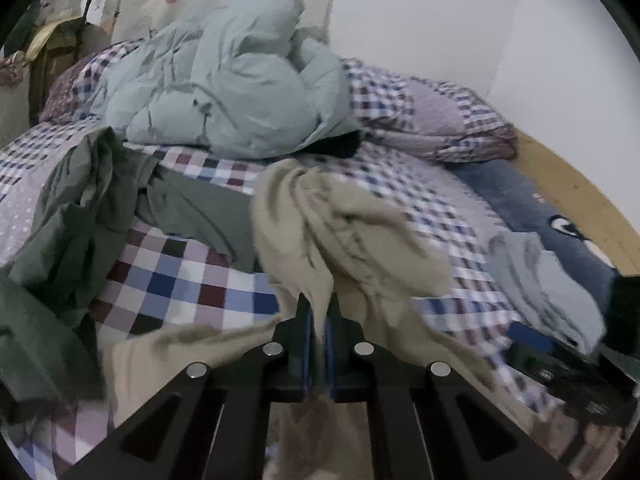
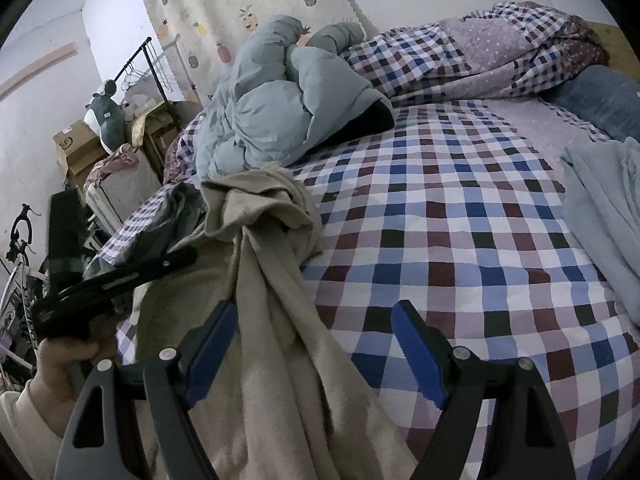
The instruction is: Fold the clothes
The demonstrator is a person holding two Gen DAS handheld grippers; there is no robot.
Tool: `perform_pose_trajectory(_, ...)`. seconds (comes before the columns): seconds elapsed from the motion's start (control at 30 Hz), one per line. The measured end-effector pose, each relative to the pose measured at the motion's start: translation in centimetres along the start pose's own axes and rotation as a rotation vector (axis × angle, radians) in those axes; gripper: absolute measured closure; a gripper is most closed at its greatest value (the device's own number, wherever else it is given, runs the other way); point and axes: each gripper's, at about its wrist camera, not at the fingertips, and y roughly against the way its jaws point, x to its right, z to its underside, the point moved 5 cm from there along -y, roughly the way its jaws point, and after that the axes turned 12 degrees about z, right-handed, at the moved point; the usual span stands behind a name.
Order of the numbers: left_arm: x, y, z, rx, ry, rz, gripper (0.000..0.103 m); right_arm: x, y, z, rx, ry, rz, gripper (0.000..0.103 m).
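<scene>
While the left claw (image 1: 319,312) is clenched on a bunched fold of the beige garment (image 1: 340,232), the cloth rises in a twisted ridge straight ahead of its tips and spreads out over the checked bed cover (image 1: 180,276) just beyond them. To the left of that claw, a dark green garment (image 1: 80,208) lies crumpled on the same cover, near the beige one but apart from the fingers. Ahead and to its right a pale grey-blue folded piece (image 1: 548,280) rests near the bed's edge, just beside a dark blue cushion (image 1: 520,196). The right claw (image 2: 314,336) is released, its blue-padded fingers (image 2: 416,352) spread wide; the beige garment (image 2: 272,280) hangs draped between them, lying against the left pad and well clear of the right one. To the left of this claw a hand (image 2: 68,364) grips the black handle of the other tool, from which the beige cloth hangs. Ahead of the right claw the checked cover (image 2: 460,240) lies flat. Farther ahead in both views, a pale blue puffy jacket (image 1: 224,80) sits heaped on the bed, with a rolled checked quilt (image 2: 480,48) to its right. Behind them hangs a pineapple-print curtain (image 2: 240,8).
</scene>
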Motion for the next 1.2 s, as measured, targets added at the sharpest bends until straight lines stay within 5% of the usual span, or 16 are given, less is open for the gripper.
perform_pose_trajectory(0.3,3.7,4.1,2.6,0.01,-0.019,0.091,0.1,-1.2,0.8,-0.3,0.031,0.012,-0.039,0.02)
perform_pose_trajectory(0.83,9.3,5.8,14.4,-0.259,-0.092,0.175,0.103,-3.3,-0.2,-0.2,-0.01,-0.022,-0.144,0.02)
perform_pose_trajectory(1.03,10.8,6.4,14.7,-0.24,-0.228,0.114,0.103,-3.9,-0.5,-0.1,-0.013,-0.026,-0.15,0.02)
perform_pose_trajectory(1.13,9.5,7.3,12.9,-0.171,-0.164,0.115,0.094,-3.7,-0.5,-0.1,-0.013,-0.045,-0.151,0.02)
perform_pose_trajectory(1.2,8.4,8.1,11.5,-0.112,-0.117,0.115,0.06,-3.6,-0.6,-0.2,-0.014,-0.056,-0.152,0.02)
